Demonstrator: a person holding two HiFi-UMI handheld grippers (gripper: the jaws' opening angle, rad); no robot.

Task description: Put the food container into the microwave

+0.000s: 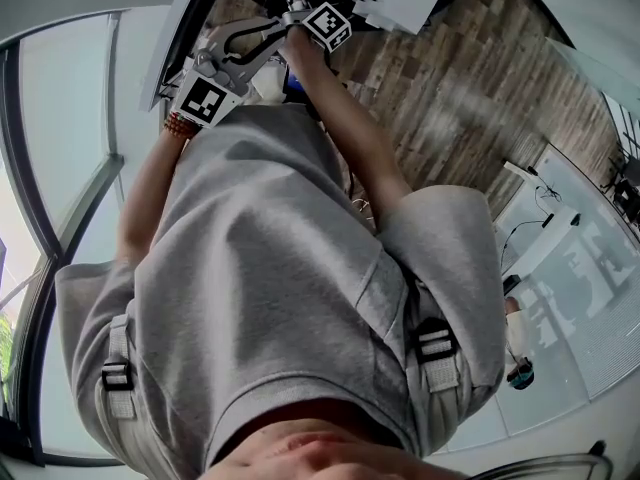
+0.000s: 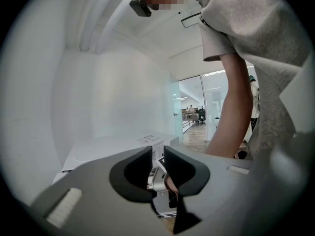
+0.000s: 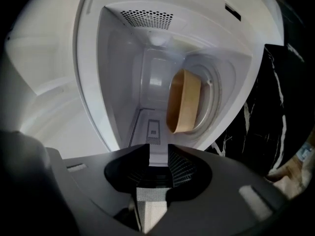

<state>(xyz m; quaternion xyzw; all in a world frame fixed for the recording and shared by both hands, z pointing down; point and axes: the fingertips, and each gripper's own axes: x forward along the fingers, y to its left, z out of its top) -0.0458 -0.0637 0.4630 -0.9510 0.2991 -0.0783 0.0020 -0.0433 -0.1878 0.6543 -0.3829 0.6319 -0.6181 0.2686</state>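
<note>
Inside the microwave [image 3: 118, 82] the food container [image 3: 184, 102] rests on the turntable [image 3: 216, 95], with right gripper [image 3: 158, 162] and left gripper [image 2: 157, 165] jaws apart and empty, so placement looks done and shutting it likely follows.

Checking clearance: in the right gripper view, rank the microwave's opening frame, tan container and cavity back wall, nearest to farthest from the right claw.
1. Opening frame, left and around the view.
2. Tan container, right of centre, inside the cavity.
3. Back wall, centre, behind the container.

Left gripper [image 2: 157, 156] and right gripper [image 3: 158, 154]: fingers [image 3: 180, 167] apart, empty.
</note>
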